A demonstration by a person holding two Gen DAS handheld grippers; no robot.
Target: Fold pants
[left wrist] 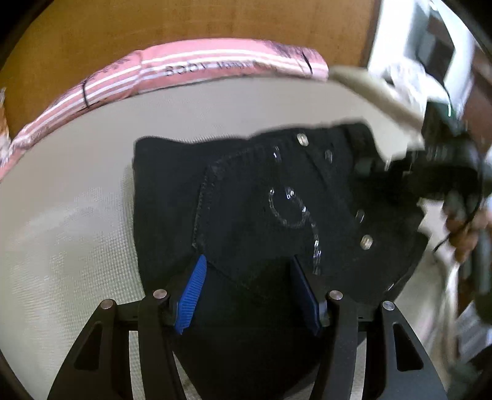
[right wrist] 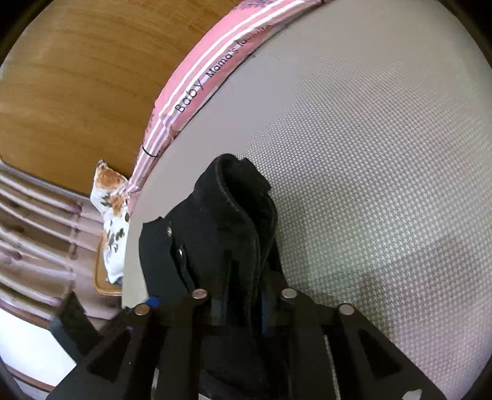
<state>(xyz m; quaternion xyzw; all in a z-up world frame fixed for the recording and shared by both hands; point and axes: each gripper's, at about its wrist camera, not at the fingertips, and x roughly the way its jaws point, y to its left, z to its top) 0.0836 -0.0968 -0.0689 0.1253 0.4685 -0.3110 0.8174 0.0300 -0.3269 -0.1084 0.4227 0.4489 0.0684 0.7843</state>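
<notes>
Behind black pants (left wrist: pixel 261 200), pink striped bumper (left wrist: pixel 184 70), wooden headboard (left wrist: pixel 123 27)

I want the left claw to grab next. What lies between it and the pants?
Nothing visible. The left claw hangs open right over the black pants, its pads astride the cloth. The right claw is shut on the pants' far edge, off to the side.

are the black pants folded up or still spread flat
Partly folded, not flat: the black pants lie doubled on the mat, and the right gripper pinches a bunched, stacked edge.
</notes>
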